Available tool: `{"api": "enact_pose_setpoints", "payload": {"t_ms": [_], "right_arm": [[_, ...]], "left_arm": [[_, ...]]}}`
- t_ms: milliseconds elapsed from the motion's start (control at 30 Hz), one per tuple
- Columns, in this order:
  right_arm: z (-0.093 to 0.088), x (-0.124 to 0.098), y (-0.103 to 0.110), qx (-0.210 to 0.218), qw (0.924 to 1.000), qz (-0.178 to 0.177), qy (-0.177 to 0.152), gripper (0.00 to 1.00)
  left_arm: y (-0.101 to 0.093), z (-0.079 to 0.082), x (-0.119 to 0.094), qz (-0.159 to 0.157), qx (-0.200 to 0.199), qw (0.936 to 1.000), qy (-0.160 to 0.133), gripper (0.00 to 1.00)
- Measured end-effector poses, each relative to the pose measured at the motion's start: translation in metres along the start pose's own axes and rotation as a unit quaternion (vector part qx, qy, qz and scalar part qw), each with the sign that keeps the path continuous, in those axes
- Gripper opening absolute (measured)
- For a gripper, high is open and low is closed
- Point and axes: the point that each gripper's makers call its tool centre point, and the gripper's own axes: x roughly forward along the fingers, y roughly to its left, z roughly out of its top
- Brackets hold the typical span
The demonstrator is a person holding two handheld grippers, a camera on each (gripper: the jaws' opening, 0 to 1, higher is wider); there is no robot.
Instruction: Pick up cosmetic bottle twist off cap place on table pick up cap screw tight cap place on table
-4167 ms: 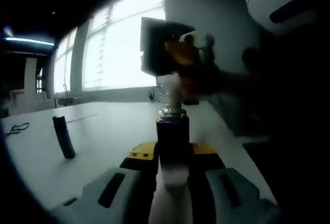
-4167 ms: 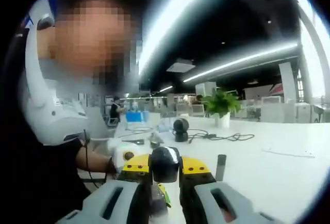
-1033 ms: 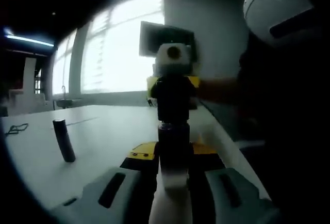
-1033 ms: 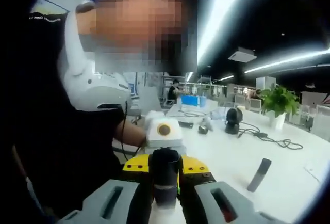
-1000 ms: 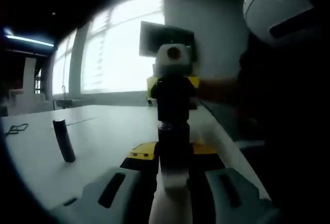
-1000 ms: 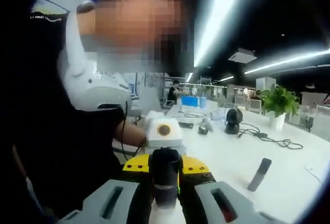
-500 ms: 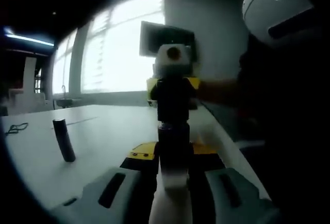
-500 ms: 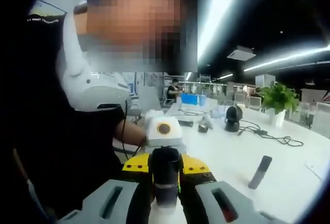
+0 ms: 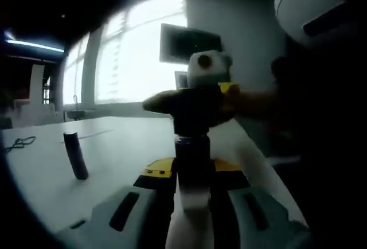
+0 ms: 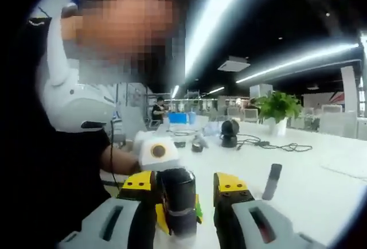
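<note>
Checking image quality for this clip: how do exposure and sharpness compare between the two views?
Left gripper view: backlit by blown-out windows, so the bottle and cap read as dark silhouettes, with motion blur around the cap. Right gripper view: brighter, ceiling light strips glare, the cap and dark tube are fairly sharp.
</note>
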Motion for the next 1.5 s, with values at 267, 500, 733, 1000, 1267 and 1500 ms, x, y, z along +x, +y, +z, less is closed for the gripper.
{"api": "enact_pose_setpoints", "payload": {"t_ms": [267, 500, 733, 1000, 1267, 1500], "right_arm": [[0.004, 0.016, 0.015, 0.0, 0.9935, -0.109, -0.03, 0.36], [0.003, 0.019, 0.021, 0.0, 0.9906, -0.134, -0.027, 0.37], [0.001, 0.017, 0.023, 0.006, 0.9962, -0.084, -0.023, 0.36], [0.001, 0.015, 0.02, -0.019, 0.9978, -0.063, -0.001, 0.26], [-0.004, 0.015, 0.022, -0.026, 0.9981, -0.056, 0.007, 0.17], [-0.004, 0.014, 0.019, -0.024, 0.9952, -0.095, 0.005, 0.16]], "left_arm": [[0.007, 0.0, 0.003, 0.028, 0.011, 0.9995, 0.002, 0.13], [0.009, -0.001, 0.004, 0.042, 0.023, 0.9988, 0.004, 0.13], [0.008, -0.001, 0.004, 0.039, 0.022, 0.999, 0.004, 0.13], [0.008, -0.001, 0.004, 0.038, 0.023, 0.999, 0.004, 0.13], [0.007, -0.002, 0.004, 0.036, 0.024, 0.9991, 0.004, 0.13], [0.007, -0.003, 0.003, 0.04, 0.027, 0.9988, 0.004, 0.13]]}}
